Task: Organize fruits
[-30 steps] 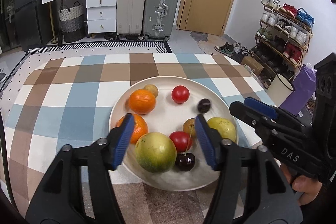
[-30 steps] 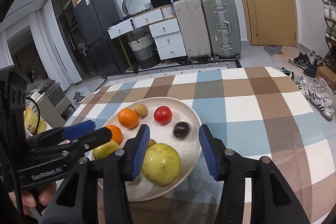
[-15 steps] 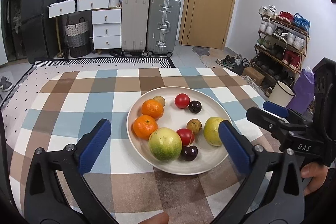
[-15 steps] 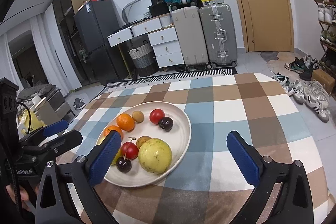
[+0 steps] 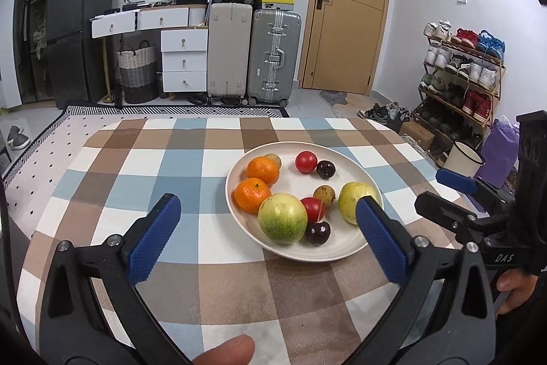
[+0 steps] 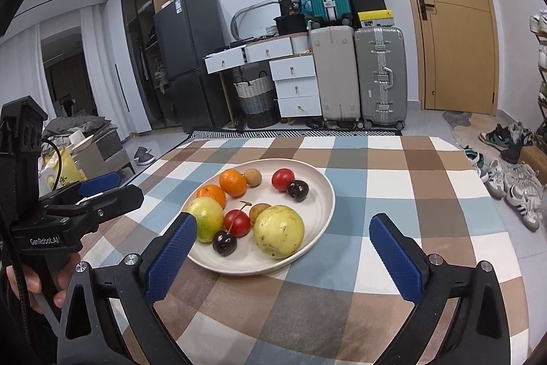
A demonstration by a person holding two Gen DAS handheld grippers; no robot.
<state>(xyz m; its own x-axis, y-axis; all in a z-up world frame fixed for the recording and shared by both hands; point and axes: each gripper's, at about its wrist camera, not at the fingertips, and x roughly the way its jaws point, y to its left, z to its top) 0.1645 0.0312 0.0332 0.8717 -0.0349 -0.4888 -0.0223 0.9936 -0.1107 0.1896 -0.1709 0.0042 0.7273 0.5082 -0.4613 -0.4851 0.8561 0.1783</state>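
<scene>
A white plate (image 5: 345,159) (image 6: 321,183) on the checked tablecloth holds several fruits: two oranges (image 5: 262,171), a green-yellow guava (image 5: 282,218), a yellow guava (image 6: 278,231), two red tomatoes (image 5: 306,161), dark cherries (image 5: 318,233) and small brown fruits (image 5: 324,194). My left gripper (image 5: 265,238) is open and empty, held back near the plate's near edge. My right gripper (image 6: 290,257) is open and empty, also back from the plate. Each gripper shows in the other's view, the right one (image 5: 454,197) and the left one (image 6: 102,190).
The checked tablecloth (image 5: 154,166) covers the table. Suitcases (image 5: 273,53), white drawers (image 5: 184,57), a door, a fridge and a shoe rack (image 5: 458,74) stand beyond the far edge. Shoes (image 6: 512,180) lie on the floor at the right.
Both grippers have opened wide and drawn back from the plate. The fruits lie still in the plate.
</scene>
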